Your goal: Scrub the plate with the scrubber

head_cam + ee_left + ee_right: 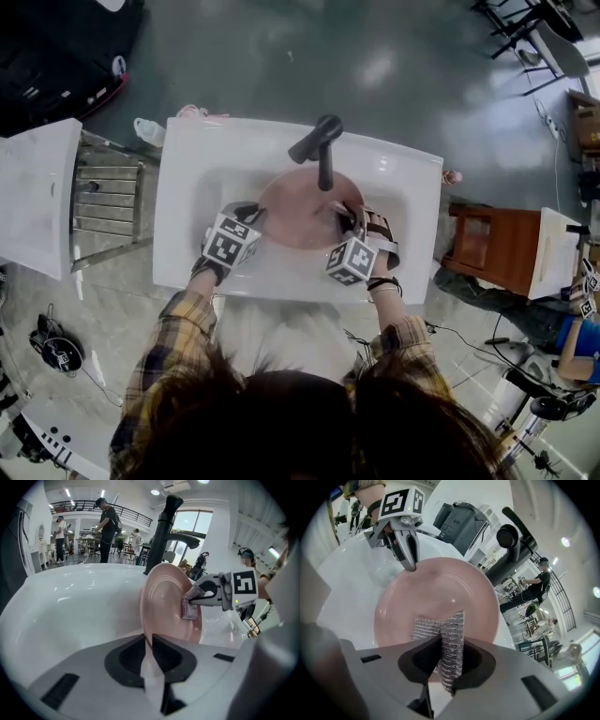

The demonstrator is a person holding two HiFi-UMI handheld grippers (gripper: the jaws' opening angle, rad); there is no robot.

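Note:
A pink plate [292, 214] stands tilted on its edge in the white sink [192, 202]. My left gripper [149, 641] is shut on the plate's near rim [161, 602]; in the right gripper view its fingertips [410, 563] sit on the plate's far edge. My right gripper [444, 645] is shut on a silver mesh scrubber [443, 627], which lies pressed against the plate's face [436, 590]. In the left gripper view the scrubber [190, 610] sits on the plate's right side, held by the right gripper [193, 597]. In the head view both grippers, left [251, 217] and right [349, 223], flank the plate.
A black faucet [323, 150] reaches over the basin just behind the plate. A metal drying rack [108, 192] stands left of the sink, a wooden cabinet [492, 246] to its right. A clear bottle [150, 131] lies on the floor by the sink's back left corner.

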